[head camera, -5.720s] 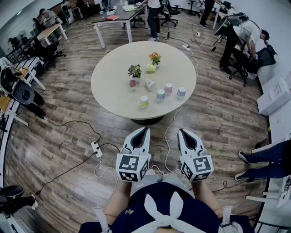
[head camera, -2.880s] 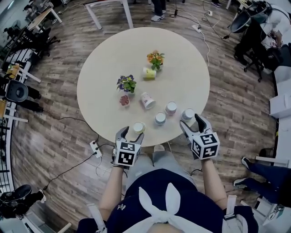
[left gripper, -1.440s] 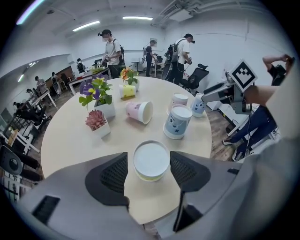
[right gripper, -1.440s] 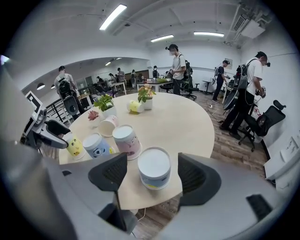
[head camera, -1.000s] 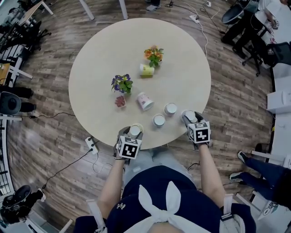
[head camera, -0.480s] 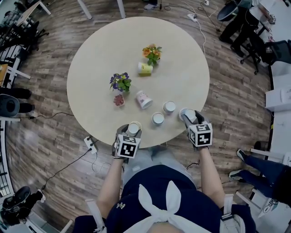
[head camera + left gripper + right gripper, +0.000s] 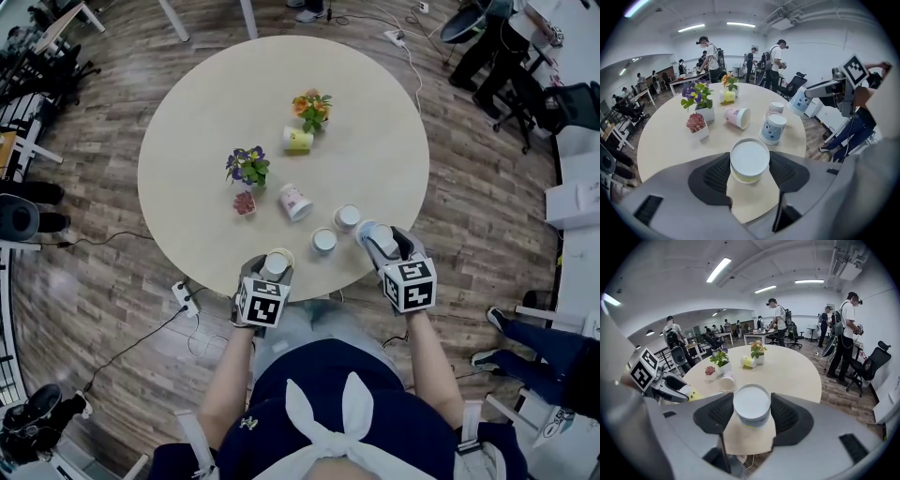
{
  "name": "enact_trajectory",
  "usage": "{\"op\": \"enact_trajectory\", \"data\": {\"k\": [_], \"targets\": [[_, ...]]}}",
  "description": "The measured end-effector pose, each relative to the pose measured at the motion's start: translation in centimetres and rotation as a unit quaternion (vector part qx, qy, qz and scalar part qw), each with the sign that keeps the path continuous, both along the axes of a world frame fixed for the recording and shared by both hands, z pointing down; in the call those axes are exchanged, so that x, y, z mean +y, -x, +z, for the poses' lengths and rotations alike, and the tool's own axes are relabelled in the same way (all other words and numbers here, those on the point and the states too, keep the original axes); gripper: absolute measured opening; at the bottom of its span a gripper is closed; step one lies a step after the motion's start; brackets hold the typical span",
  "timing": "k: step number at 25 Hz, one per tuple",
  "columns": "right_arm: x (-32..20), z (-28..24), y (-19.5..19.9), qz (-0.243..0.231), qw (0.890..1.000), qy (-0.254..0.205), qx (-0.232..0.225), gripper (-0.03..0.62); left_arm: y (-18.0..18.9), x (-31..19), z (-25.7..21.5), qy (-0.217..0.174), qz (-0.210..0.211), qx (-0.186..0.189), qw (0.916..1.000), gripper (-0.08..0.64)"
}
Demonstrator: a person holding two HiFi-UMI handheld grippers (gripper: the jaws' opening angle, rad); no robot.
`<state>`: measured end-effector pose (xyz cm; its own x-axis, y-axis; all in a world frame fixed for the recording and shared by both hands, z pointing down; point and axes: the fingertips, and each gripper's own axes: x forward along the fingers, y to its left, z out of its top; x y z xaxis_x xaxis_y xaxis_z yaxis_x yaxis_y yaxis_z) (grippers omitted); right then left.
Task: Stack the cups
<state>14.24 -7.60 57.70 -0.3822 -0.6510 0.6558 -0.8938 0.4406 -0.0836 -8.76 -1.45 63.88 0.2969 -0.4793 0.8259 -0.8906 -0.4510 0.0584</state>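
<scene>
Right tongs [image 7: 751, 414] clasp pale-blue cup [image 7: 751, 404], white flat top

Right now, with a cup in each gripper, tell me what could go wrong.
The right gripper holds a blue cup tilted near two standing cups; swinging it could topple them. The left gripper holds a yellow cup by the table edge; a slip might drop it to the floor.

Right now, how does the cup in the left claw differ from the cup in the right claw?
The yellow cup in the left claw stands on the table; the pale blue cup in the right claw is held in the air, tilted. Both sit between claw jaws.
</scene>
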Motion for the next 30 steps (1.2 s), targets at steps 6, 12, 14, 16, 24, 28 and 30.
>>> {"op": "enact_trajectory", "data": {"k": [6,12,14,16,24,28,30], "targets": [[0.5,0.7,1.4,-0.021,1.0,0.006,0.008,0.253,-0.2,-0.5,-0.2,-0.008,0.002,-0.001,1.0,0.27],[0.9,2.3,2.2,-0.047,0.998,0.019,0.031,0.253,-0.8,-2.2,-0.5,-0.02,0.017,-0.007,0.9996,0.27],[1.0,2.9,2.4,-0.056,0.997,0.024,0.039,0.253,-1.1,-2.8,-0.5,-0.023,0.024,-0.009,0.9994,0.27],[0.9,3.5,2.6,-0.058,0.997,0.031,0.039,0.253,-1.4,-3.5,-0.4,-0.024,0.029,-0.012,0.9992,0.27],[0.6,5.0,3.1,-0.061,0.996,0.049,0.039,0.253,-2.3,-5.3,0.2,-0.017,0.036,-0.011,0.9991,0.268],[0.5,5.9,3.4,-0.069,0.995,0.057,0.048,0.253,-3.0,-6.0,0.8,-0.009,0.044,-0.011,0.9989,0.27],[0.5,6.2,3.6,-0.072,0.994,0.062,0.049,0.253,-3.3,-6.1,1.0,-0.005,0.049,-0.011,0.9987,0.27]]}}
